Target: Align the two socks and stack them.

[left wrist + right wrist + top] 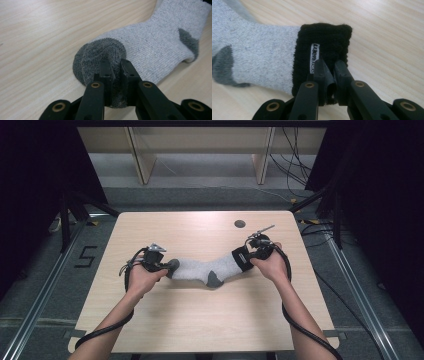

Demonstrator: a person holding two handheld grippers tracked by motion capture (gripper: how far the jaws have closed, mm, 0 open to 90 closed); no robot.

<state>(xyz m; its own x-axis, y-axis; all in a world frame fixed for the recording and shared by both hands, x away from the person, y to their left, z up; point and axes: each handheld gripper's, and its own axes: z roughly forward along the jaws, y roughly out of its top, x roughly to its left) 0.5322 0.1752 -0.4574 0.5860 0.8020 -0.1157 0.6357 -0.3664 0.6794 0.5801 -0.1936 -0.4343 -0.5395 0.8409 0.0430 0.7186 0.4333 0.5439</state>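
Currently a grey sock (pixel 205 268) lies stretched across the middle of the pale wooden worktop (pixel 200 320), with a gripper at each end. The left gripper (pixel 170 265) has its fingers (pixel 106 72) closed down on the dark grey toe (pixel 100 57); in the left gripper view the knit bunches up between the two black pads, so the cloth is pinched rather than merely touched. The right gripper (pixel 246 256) has its fingers (pixel 322 70) clamped just as tightly on the black cuff (pixel 323 42), close to the small white label (pixel 314 58), with a fold of the ribbing squeezed between them.

Holding the two far ends at once looks meant to keep the sock under control along its whole length: a limp thing gripped at only one point would sag and twist. With toe and cuff both pinned, the sock can be pulled straight, lifted flat, or folded end to end. The dark heel patch (pixel 215 279) sits between the hands, pointing toward the person, and the foot and leg meet there at a bend, so the sock lies in its natural angle and is not drawn fully taut. Both forearms come in low from the near edge.
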